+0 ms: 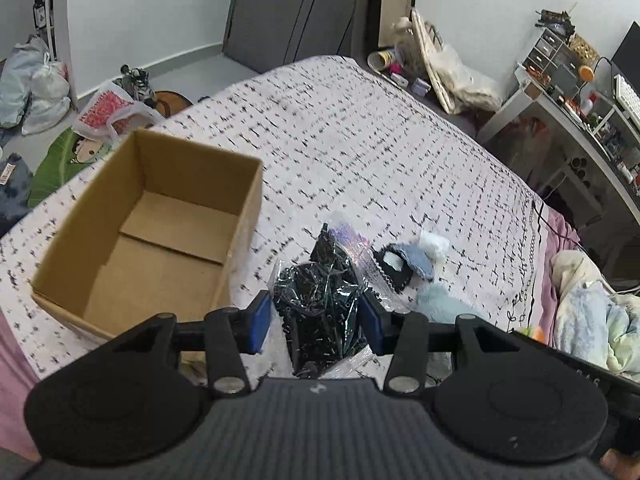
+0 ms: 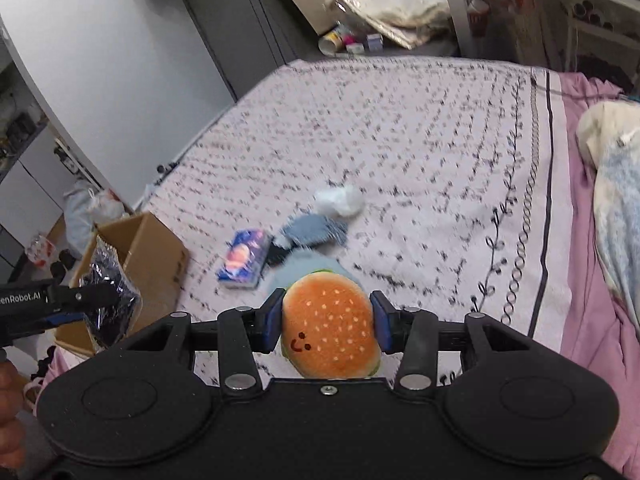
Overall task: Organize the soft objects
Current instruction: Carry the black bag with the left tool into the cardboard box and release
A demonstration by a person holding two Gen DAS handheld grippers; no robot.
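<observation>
Your left claw (image 1: 316, 320) is pinching a crinkly clear bag of black pieces (image 1: 320, 300); the blue pads press into its sides and the bag bulges up between them. To the left of that claw, just beside it, the cardboard box (image 1: 100, 216) sits open on the patterned bedspread (image 1: 360, 140), and you can see bare cardboard on its floor. Ahead of the claw and a little to the right lie a denim scrap (image 1: 416, 258) and a small white fluffy lump (image 1: 434, 245), touching each other; a pale blue plush (image 1: 440, 304) lies just right of the claw's right finger.

Your right claw (image 2: 325, 326) is pinching a burger plush (image 2: 330, 324), orange bun side up with a small smiling face, squeezed between the two blue pads. Far to the left of this claw you can see the left claw (image 2: 86, 300) with its bag (image 2: 112, 300) in front of the box (image 2: 160, 248). Ahead and left of the right claw a small colourful packet (image 2: 242, 258) lies on the bedspread (image 2: 400, 140). Straight ahead, the pale blue plush (image 2: 308, 270) shows just beyond the burger, then the denim scrap (image 2: 314, 230) and the white lump (image 2: 340, 200) farther out. To the right, a crumpled blanket (image 2: 616, 184) lies at the bed's edge.
</observation>
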